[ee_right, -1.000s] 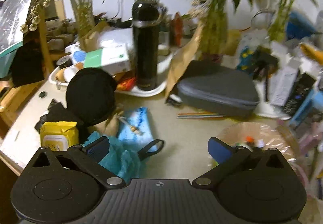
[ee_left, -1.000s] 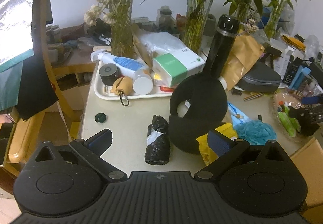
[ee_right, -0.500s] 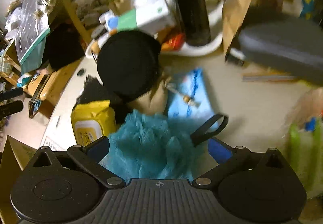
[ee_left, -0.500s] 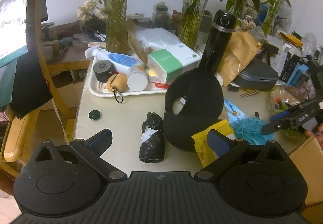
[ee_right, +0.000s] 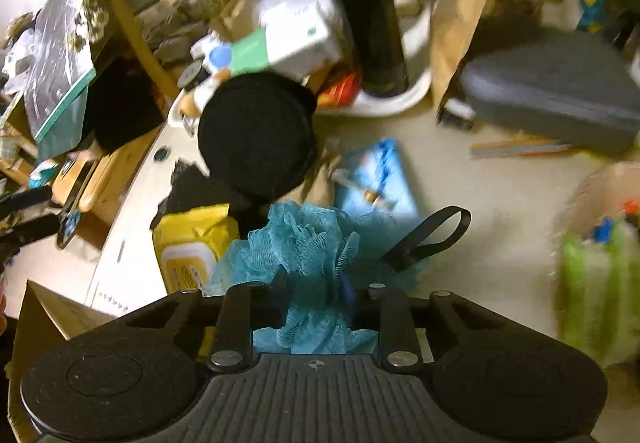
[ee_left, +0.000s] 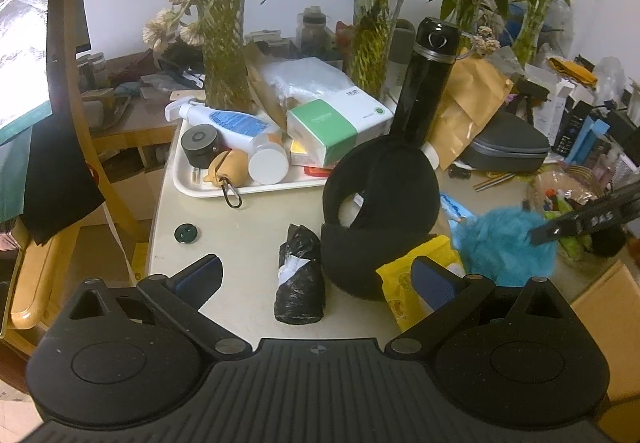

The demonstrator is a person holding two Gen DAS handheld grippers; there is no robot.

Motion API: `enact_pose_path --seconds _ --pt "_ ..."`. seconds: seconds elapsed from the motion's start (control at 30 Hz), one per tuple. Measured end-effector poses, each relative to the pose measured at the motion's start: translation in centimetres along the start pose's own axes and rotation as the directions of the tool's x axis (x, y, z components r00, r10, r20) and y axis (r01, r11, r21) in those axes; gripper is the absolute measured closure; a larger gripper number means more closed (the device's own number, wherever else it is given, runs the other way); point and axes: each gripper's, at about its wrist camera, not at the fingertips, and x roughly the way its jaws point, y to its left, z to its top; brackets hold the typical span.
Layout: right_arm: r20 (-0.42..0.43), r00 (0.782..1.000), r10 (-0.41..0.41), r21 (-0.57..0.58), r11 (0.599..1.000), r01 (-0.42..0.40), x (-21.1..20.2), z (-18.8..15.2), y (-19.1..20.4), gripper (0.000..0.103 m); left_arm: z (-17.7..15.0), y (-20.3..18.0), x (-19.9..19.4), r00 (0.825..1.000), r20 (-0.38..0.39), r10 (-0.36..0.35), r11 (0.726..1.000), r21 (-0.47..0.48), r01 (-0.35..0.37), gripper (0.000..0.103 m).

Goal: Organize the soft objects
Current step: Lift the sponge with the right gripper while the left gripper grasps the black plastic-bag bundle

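Tilting downward, right gripper [ee_right: 316, 299] pinching blue loofah [ee_right: 308, 243].

Right tongs' pads [ee_right: 280, 279] (probably closed) vanish inside teal mesh puff [ee_right: 308, 243].

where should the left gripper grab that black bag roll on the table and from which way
Grip the black bag roll across its narrow middle, near the white label, coming down from above. It lies flat with its long axis pointing away from the left gripper, whose open jaws already straddle that width, and bare table flanks its left side.
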Motion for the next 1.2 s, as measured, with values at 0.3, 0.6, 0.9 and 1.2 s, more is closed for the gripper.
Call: enact_pose_path --seconds 0.3,0.6,0.9,1.2 --pt "0.229 0.945 -0.232 -0.079 0.963 0.256 -5.8 -0.5 3.3 0.078 0.0 -0.8 0.1 1.0 -0.005 -0.015 1.0 0.027 0.015 0.0" --pt "0.333 0.885 -0.325 -0.12 0.916 0.382 -8.5 -2.2 6.9 0.079 -0.5 -1.0 -0.2 1.0 0.008 -0.015 0.999 0.05 0.014 0.0" --pt "0.366 0.863 -0.348 -0.102 0.907 0.409 -9.5 -3.1 7.2 0.079 -1.0 -1.4 -0.1 1.0 0.016 -0.022 0.997 0.081 0.021 0.0" --pt "0.354 0.878 -0.322 -0.028 0.935 0.355 -10.0 -3.3 4.7 0.079 -0.3 -1.6 1.2 0.999 0.039 -0.032 0.989 0.149 0.026 0.0"
